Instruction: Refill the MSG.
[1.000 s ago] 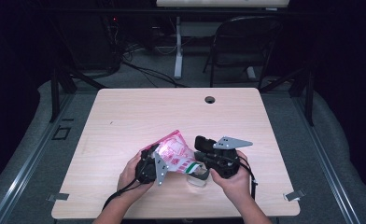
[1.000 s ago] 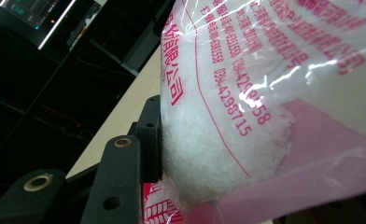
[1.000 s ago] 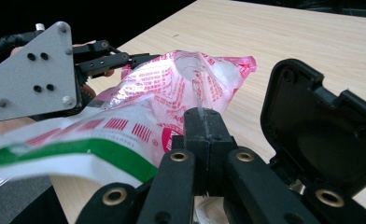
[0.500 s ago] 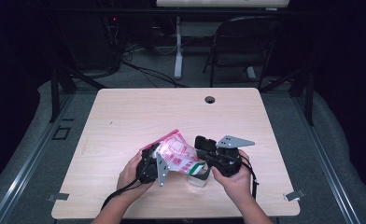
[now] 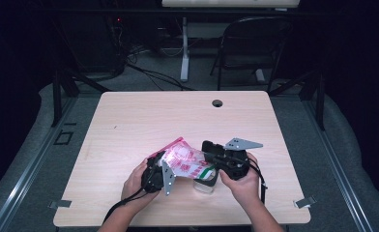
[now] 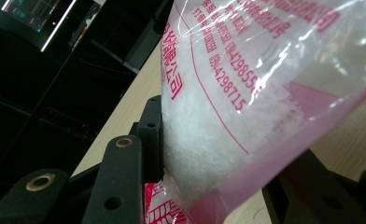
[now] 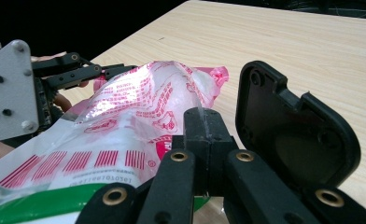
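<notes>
Here, from the high view, a clear plastic bag (image 5: 183, 162) printed in red lies tilted near the front edge of the wooden table (image 5: 144, 121), stretched between the left gripper (image 5: 159, 173) and the right gripper (image 5: 215, 162); its lower end hangs over a small clear container (image 5: 203, 184) standing just right of the left gripper. In the left gripper view, the black jaws are clamped on the bag's (image 6: 246, 112) bottom corner, which is packed with white grains. In the right gripper view, the jaws are pinched tight on a thin edge of the bag (image 7: 139, 107), with the left gripper (image 7: 55, 74) beyond the bag.
</notes>
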A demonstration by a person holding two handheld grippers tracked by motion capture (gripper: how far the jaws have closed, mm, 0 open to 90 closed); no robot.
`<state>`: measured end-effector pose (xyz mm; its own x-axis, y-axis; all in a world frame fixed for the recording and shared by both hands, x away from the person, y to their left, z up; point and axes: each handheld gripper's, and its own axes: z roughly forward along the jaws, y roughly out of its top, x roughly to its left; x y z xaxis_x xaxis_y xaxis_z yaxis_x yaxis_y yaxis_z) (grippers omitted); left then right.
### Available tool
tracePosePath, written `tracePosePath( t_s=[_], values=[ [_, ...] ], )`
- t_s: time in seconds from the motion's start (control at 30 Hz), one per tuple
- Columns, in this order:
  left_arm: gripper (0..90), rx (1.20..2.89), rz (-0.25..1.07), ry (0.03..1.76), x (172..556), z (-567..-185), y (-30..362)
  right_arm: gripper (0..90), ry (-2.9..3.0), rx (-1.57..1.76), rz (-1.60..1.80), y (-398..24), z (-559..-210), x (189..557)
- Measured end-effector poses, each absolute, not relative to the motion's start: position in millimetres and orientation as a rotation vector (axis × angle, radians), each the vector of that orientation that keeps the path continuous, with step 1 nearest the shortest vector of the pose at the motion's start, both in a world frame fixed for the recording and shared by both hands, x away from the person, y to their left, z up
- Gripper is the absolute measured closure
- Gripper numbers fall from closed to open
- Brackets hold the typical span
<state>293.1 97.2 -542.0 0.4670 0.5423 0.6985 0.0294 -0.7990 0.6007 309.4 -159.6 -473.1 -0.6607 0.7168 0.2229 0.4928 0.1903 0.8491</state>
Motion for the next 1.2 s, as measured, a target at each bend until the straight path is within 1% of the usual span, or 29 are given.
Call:
tracePosePath(
  t_s=[0.27, 0.63, 0.83, 1.2],
  values=[
    [61.7, 2.212, 1.332, 0.455, 288, -542, 97, 90.0, 2.247, 1.168, 1.451, -160, -474, 314],
    [62.1, 2.207, 1.420, 0.417, 284, -538, 97, 90.0, 2.246, 1.165, 1.475, -161, -473, 317],
    [62.2, 2.205, 1.445, 0.399, 283, -536, 96, 90.0, 2.247, 1.172, 1.491, -163, -473, 317],
    [62.4, 2.219, 1.558, 0.334, 280, -532, 92, 90.0, 2.242, 1.186, 1.495, -166, -474, 318]
  ],
)
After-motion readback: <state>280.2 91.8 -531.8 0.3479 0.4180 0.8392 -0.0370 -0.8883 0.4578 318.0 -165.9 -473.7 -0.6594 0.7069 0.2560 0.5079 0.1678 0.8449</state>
